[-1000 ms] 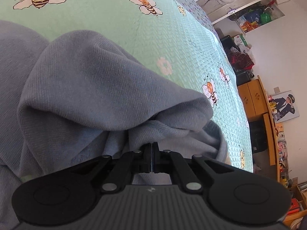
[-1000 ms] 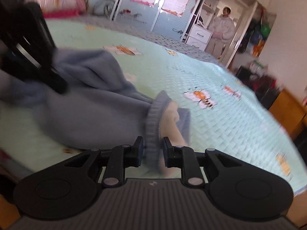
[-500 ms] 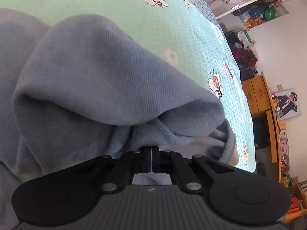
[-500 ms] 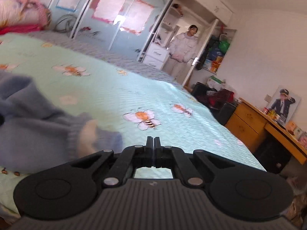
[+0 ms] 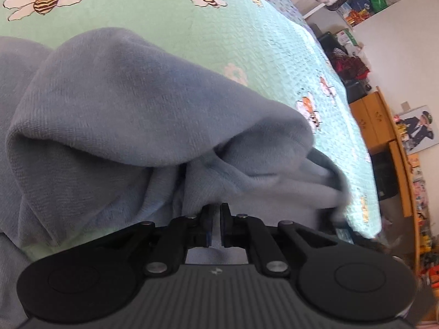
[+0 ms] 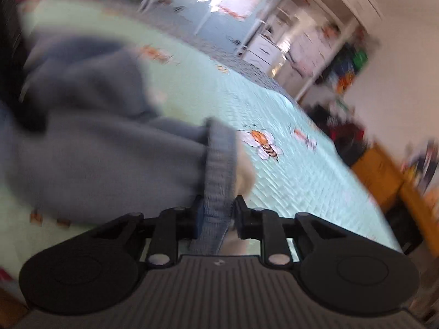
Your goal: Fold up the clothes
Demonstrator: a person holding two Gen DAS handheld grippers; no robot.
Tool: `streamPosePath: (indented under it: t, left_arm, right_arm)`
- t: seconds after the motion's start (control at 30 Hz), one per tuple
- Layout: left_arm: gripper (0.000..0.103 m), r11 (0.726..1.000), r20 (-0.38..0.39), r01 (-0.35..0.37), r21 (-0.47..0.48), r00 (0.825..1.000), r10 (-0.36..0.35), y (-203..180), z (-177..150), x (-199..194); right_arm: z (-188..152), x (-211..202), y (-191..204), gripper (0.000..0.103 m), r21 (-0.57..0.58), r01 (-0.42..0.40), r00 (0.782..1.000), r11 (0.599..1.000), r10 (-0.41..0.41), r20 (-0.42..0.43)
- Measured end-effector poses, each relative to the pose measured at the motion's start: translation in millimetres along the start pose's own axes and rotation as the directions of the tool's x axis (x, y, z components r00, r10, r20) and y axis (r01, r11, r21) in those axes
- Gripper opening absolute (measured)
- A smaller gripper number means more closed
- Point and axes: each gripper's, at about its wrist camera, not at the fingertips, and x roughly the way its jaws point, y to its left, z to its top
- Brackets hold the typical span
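While the right claw (image 6: 218, 205) sits at the end of the sleeve (image 6: 109, 164), the relation I care about is simple. The ribbed cuff (image 6: 219, 159) stands directly between its jaws, so the right hand is the nearer one to that end of the garment. Those jaws are opening. The cuff's blue rib lies against the left pad, and pale lining shows beside the right one. Through the blur I judge that the pads do not clamp it.

From the cuff the sleeve runs away from me, up and to the left across the bed (image 6: 288, 192). Its long axis therefore lies almost along the line the claw points, leaning left. The cuff's mouth faces back toward the claw and slightly right, with the beige inside showing.

On the other side, the left claw (image 5: 216, 208) is all but pressed together, with only a thin slit between the jaws. Folds of the grey sweatshirt (image 5: 123, 104) gather right at its tips, so I take it to be pinching a thin layer, though the slit itself shows little.

Beyond that claw the sweatshirt's body is heaped in a rounded hump on the green bee quilt (image 5: 164, 13). The hump spreads left and away.

My guess is that the next move is a firm grip on the cuff, and it needs the right claw square to the rib.
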Motion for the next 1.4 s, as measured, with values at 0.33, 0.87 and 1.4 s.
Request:
streamPosePath:
  t: [0.33,0.87,1.4]
  left_arm:
    - [0.002,0.996,-0.028,0.072,-0.054,0.997,-0.073,10.3,-4.1,-2.5]
    - [0.004,0.995,-0.119,0.101,0.025,0.988,-0.097,-47.8,1.9,61.6]
    - [0.004,0.994,-0.076,0.09,0.057,0.993,-0.086,-47.2,-4.3,54.6]
  right_arm:
    - [-12.8,-12.3,-93.8,0.02,0.347,-0.459,0.888,0.818,0.435,0.151]
    - [-74.9,32.5,-161.0,0.024,0.816,-0.342,0.866,0.465,0.494,0.081]
    - [-14.5,-14.3,-30.8,0.042,0.535,-0.071,0.967,0.842,0.191,-0.171]
